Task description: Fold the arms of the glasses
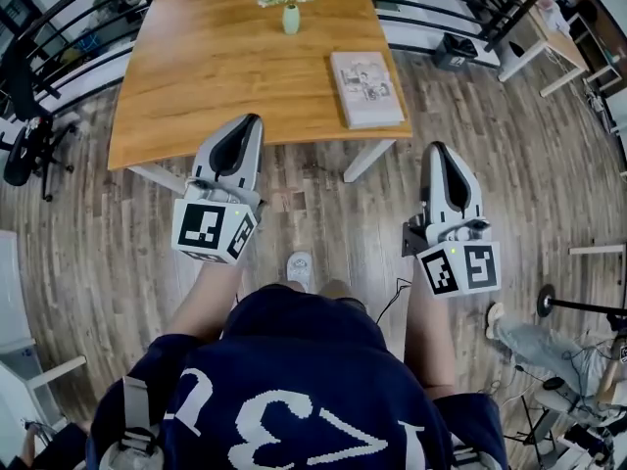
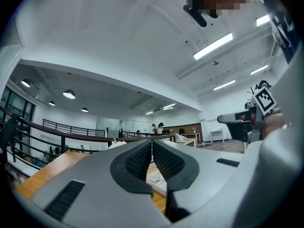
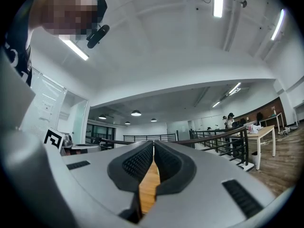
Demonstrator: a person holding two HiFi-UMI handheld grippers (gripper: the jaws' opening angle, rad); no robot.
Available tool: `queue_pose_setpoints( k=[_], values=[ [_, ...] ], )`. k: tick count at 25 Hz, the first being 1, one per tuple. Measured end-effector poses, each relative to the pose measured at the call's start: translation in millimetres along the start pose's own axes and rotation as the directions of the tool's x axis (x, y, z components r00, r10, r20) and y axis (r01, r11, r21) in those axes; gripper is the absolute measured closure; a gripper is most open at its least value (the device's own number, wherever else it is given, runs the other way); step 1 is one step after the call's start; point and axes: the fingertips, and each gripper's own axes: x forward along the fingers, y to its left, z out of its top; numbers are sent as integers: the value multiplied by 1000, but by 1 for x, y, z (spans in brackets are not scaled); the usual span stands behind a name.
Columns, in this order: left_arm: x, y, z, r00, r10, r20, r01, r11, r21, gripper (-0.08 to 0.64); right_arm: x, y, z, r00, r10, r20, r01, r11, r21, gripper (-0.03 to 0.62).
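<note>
L gripper [image 1: 250,123] and R gripper [image 1: 436,151] were both held about level in front of the person [image 1: 284,390], side by side and well apart, over the wood floor [image 1: 549,164]. The L tips sat just at the near edge of the wooden table [image 1: 225,57]; the R tips were just short of that edge, off its R corner.

In the left gripper view the L gripper [image 2: 152,144] had its ribbed pads [image 2: 137,163] pressed together w/ nothing between them. In the right gripper view the R gripper [image 3: 153,144] was closed too: tips met, and only a sliver of tabletop [image 3: 148,189] showed through the gap lower down. It held nothing.

On the table were a small vase of white flowers [image 1: 291,13] at the far side and a book [image 1: 366,88] near the R front corner, which also showed under the L jaws as a book [image 2: 156,177].

The glasses could not be made out in any view; possibly too small or out of frame.

Black railings [image 1: 59,27] ran along both sides of the table.
</note>
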Motion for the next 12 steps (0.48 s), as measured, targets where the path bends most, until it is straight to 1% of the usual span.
queue_pose_setpoints(
  k=[3,9,12],
  values=[
    [17,11,-8,1000,3,-16,-3,1000,-11,538,18,-10,-9,1000,-4,-15,5,1000,27,563],
    [43,27,-23,999,13,-46,-14,1000,-26,538,52,-27,-19,999,-1,-32,2,999,32,563],
    [61,34,-30,998,24,-53,-25,999,-30,538,73,-37,-25,999,14,-36,-13,999,37,563]
  ],
)
